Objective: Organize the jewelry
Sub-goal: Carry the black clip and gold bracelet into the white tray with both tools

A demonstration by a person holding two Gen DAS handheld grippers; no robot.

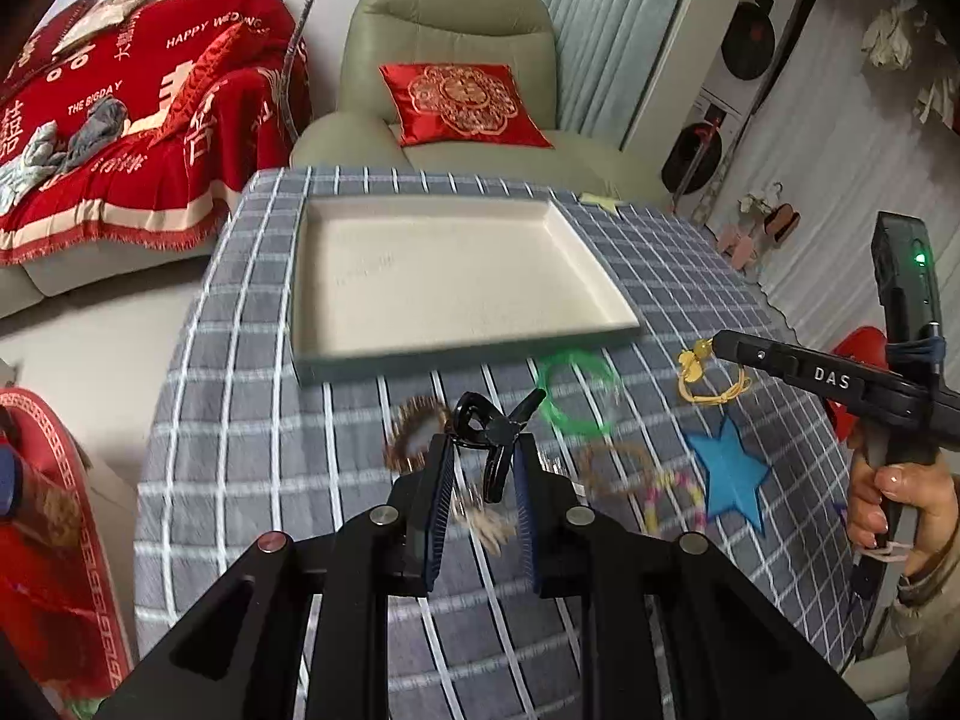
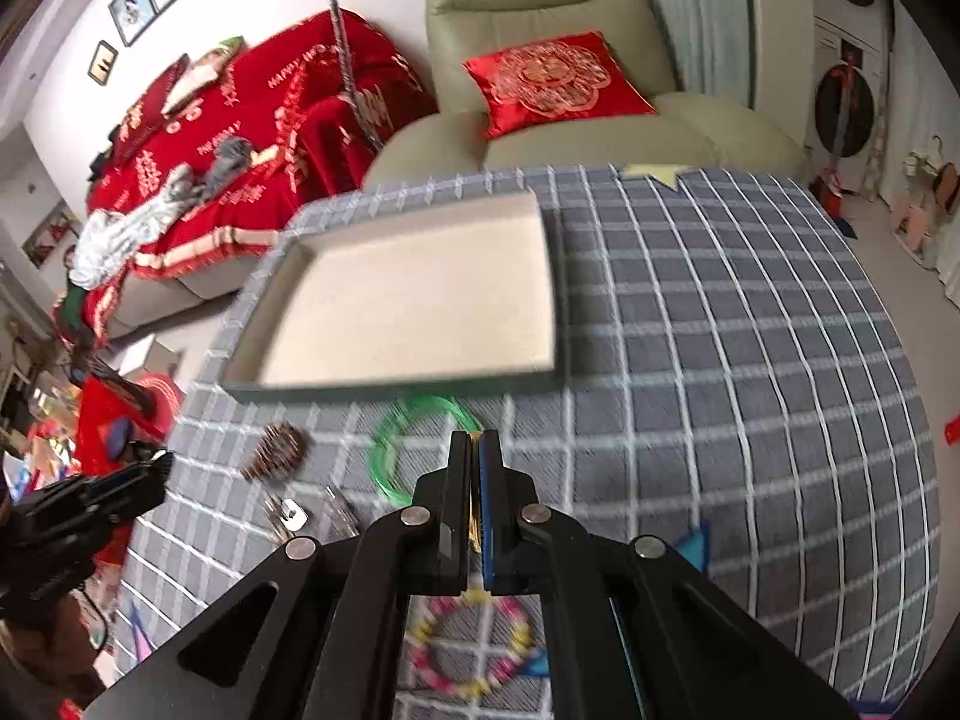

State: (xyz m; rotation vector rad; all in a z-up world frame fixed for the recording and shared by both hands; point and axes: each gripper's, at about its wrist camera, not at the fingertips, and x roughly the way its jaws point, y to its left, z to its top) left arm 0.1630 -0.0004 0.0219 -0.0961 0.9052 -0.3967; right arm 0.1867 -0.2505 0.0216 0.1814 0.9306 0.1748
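A shallow cream tray (image 1: 600,276) (image 2: 546,276) sits empty on the grey checked tablecloth. My left gripper (image 1: 480,450) is shut on a black hair claw clip (image 1: 489,432), held above the cloth just in front of the tray. My right gripper (image 2: 474,444) is shut on a yellow cord bracelet with gold charms (image 1: 699,369), lifted near the tray's front right corner. On the cloth lie a green ring bracelet (image 1: 576,396) (image 2: 414,444), a brown beaded bracelet (image 1: 414,426) (image 2: 276,450), a pink and yellow beaded bracelet (image 2: 468,648) (image 1: 672,498) and small clear pieces (image 2: 294,516).
A blue star mat (image 1: 732,474) lies on the cloth at the right, a pale yellow star (image 2: 654,174) at the far edge. A beige armchair (image 1: 450,42) with a red cushion stands behind the table. A red-covered sofa (image 1: 120,120) is at the left.
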